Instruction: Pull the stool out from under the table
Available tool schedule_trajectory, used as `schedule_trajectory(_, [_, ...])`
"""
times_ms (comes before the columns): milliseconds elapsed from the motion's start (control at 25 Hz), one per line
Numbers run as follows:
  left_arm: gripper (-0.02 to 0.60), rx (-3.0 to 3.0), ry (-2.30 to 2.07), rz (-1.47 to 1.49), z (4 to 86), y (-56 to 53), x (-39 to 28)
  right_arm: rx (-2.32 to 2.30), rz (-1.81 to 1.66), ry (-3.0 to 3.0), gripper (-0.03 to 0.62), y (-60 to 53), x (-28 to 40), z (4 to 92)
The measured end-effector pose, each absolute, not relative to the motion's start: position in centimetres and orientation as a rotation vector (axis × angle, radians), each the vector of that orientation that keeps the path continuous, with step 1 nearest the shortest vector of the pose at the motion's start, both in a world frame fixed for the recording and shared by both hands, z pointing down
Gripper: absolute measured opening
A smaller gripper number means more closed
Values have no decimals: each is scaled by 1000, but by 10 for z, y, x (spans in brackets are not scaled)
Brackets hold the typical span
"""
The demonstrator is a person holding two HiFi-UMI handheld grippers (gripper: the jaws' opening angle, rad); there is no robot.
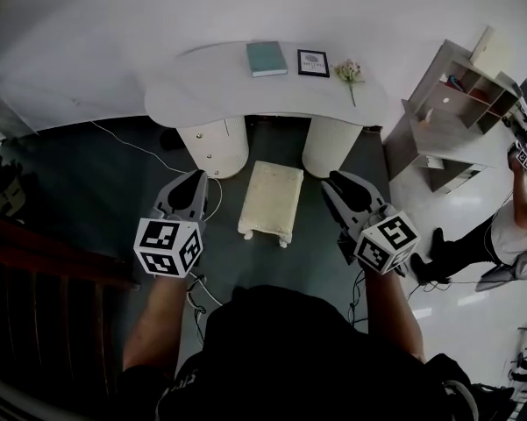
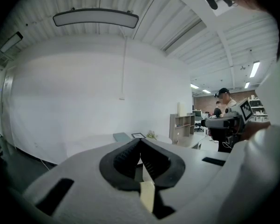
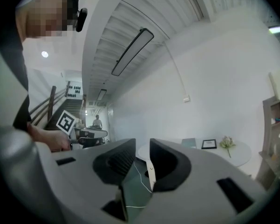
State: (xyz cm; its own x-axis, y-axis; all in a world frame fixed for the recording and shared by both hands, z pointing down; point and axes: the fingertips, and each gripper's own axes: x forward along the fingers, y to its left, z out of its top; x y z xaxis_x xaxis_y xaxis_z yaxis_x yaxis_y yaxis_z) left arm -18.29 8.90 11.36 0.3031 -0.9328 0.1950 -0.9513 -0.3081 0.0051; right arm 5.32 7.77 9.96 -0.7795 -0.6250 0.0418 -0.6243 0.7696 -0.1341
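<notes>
A cream cushioned stool (image 1: pixel 272 200) stands on the dark floor in front of the white table (image 1: pixel 219 86), with its far end level with the table's two round pedestals. In the head view both grippers hover above the floor, one on each side of the stool, and neither touches it. My left gripper (image 1: pixel 195 175) is shut, its tips meeting (image 2: pixel 140 140) with nothing between them. My right gripper (image 1: pixel 335 179) stands slightly open with a narrow empty gap (image 3: pixel 142 141). Both gripper views point above the stool, toward the tabletop (image 3: pixel 242 150) and the white wall.
On the table lie a teal book (image 1: pixel 267 58), a small framed picture (image 1: pixel 313 63) and a flower sprig (image 1: pixel 349 73). A grey shelf unit (image 1: pixel 456 103) and another person (image 1: pixel 509 226) are at the right. A white cable (image 1: pixel 123 139) runs along the floor, and a dark railing (image 1: pixel 35 261) stands at the left.
</notes>
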Motion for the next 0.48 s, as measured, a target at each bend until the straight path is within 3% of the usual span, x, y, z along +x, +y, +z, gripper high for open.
schedule_trajectory(280, [0, 2481, -1836, 190, 99, 75, -206, -1095, -228, 2976, 6, 77, 20, 97])
schedule_trajectory(480, [0, 2461, -1809, 128, 114, 86, -214, -1061, -179, 2977, 5, 88, -3, 94])
